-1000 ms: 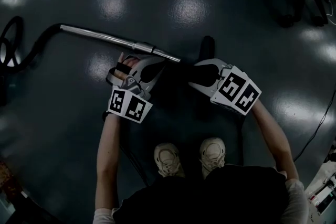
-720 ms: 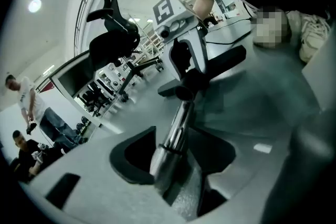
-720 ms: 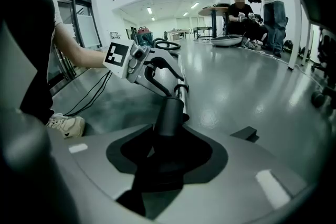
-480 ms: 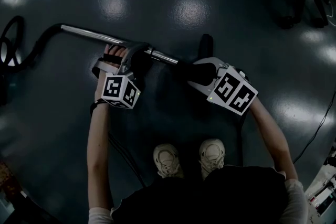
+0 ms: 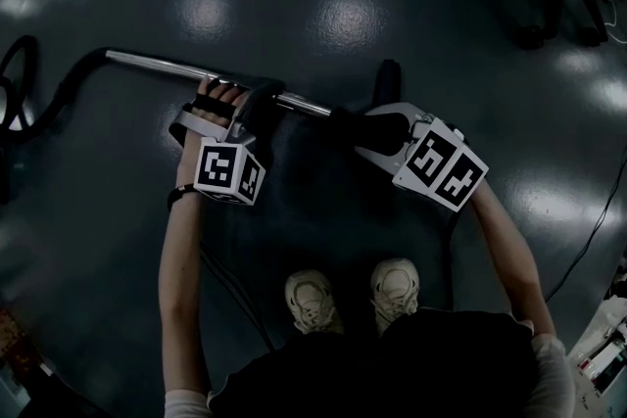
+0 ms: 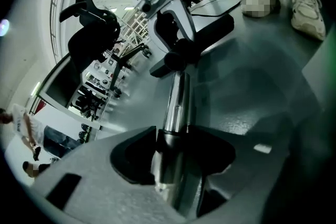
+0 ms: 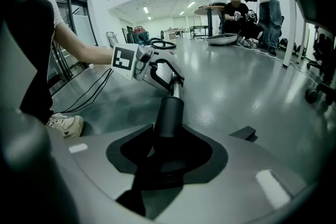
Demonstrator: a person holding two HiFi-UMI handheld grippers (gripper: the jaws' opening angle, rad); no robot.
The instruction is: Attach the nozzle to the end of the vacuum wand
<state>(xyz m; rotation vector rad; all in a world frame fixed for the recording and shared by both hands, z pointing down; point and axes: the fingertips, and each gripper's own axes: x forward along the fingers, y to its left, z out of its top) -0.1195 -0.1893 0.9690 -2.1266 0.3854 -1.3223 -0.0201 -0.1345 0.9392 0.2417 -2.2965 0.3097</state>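
Holding both tools low over the dark floor (image 5: 353,15), we had the vacuum wand (image 5: 167,66) stretched across in front of us. Its long axis ran from the black hose (image 5: 69,83) at its left end toward our right, and its free end pointed at the nozzle (image 5: 351,120). Our left gripper (image 5: 257,101) sat on the wand just short of that free end. Its jaws had just been closing, and the wand ran between them with both pads pressed against the metal. Our right gripper (image 5: 377,130) was clamped on the black nozzle, which lay in line with the wand, its mouth meeting the wand's tip. How far the tip had entered we could not tell. Our shoes (image 5: 312,299) stood well back from the wand, on our side of it.
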